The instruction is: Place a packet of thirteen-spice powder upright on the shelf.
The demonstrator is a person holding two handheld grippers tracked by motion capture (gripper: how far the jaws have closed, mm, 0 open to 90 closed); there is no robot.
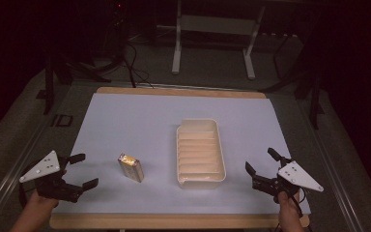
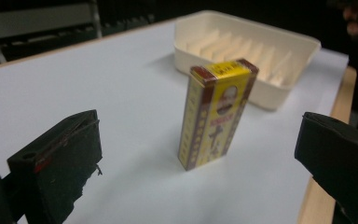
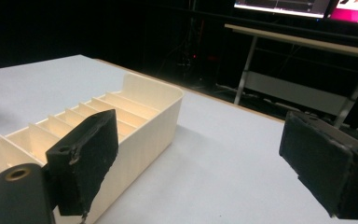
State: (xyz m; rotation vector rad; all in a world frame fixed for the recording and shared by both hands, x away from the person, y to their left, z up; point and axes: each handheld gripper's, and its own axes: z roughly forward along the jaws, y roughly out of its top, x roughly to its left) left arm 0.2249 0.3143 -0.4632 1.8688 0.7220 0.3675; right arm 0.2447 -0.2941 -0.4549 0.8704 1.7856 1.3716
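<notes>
High view: box (image 1: pixel 131 167) well inside table edges (image 1: pixel 174 222)

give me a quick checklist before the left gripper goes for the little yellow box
1. Left gripper jaws open: ok.
2. Yellow box lies between the jaws' line of approach, untouched: ok.
3. Box standing upright on the white mat: ok.
4. Ribbed tray apart from the box, slots empty as far as visible: ok.
5. Right gripper open and off to the tray's right, out of the way: ok.
6. Box lid shut firmly: cannot tell.
</notes>
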